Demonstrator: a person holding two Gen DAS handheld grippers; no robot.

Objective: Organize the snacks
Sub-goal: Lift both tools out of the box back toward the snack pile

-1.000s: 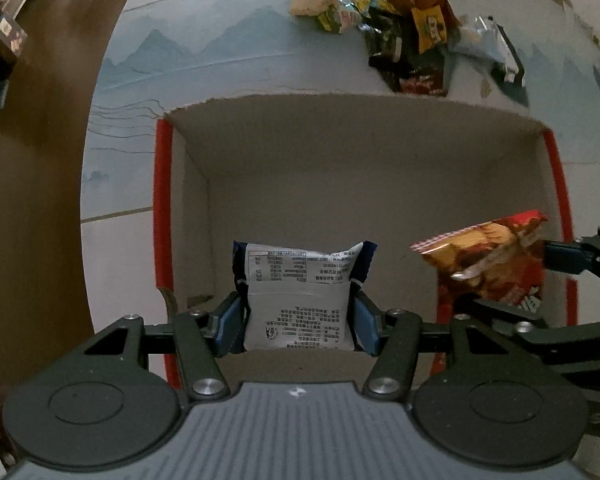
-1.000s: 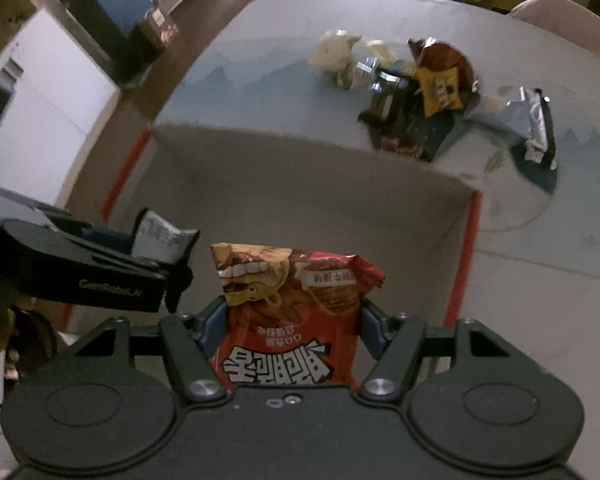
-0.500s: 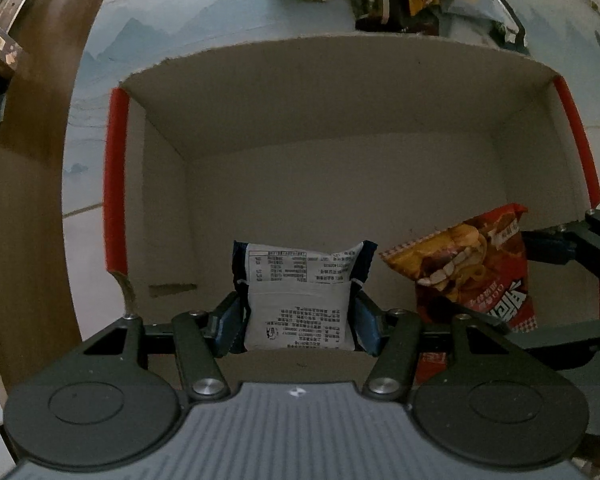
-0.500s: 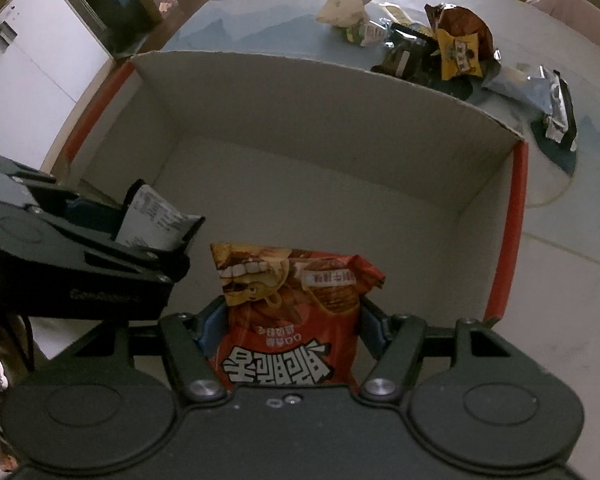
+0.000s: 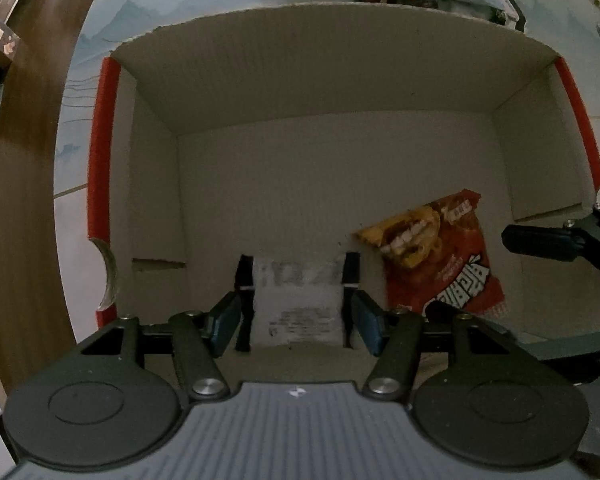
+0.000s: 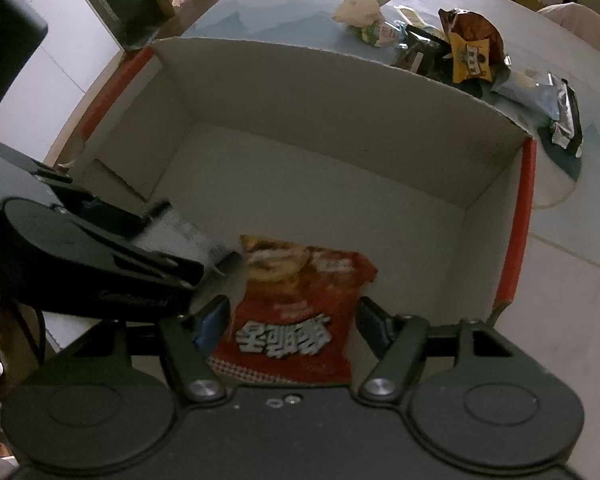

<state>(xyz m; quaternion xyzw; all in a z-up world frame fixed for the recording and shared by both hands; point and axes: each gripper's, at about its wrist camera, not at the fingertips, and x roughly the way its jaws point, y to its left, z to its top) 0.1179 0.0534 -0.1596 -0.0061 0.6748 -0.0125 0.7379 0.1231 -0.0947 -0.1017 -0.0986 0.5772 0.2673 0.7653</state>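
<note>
A: Where is the white snack packet (image 5: 298, 304) relative to the left hand-held gripper (image 5: 296, 320)?

B: Between its two blue pads, low inside the cardboard box (image 5: 340, 80). The packet is blurred, and a gap shows on each side, so the pads are parted and not pressing it.

A: And the right hand-held gripper (image 6: 292, 328)?

B: Its jaws are opening, with the red snack bag (image 6: 296, 316) between them. A gap shows between the right pad and the bag's edge; the left pad stands just beside the other edge. The bag lies on the box floor, its top pointing away from the hand-held gripper.

A: How do the two snacks lie to each other?

B: Side by side near the front wall of the box, white packet left, red bag right.

A: Anything else?

B: A heap of snack packets (image 6: 440, 52) lies on the blue surface (image 6: 284, 8) beyond the box's far wall.
</note>
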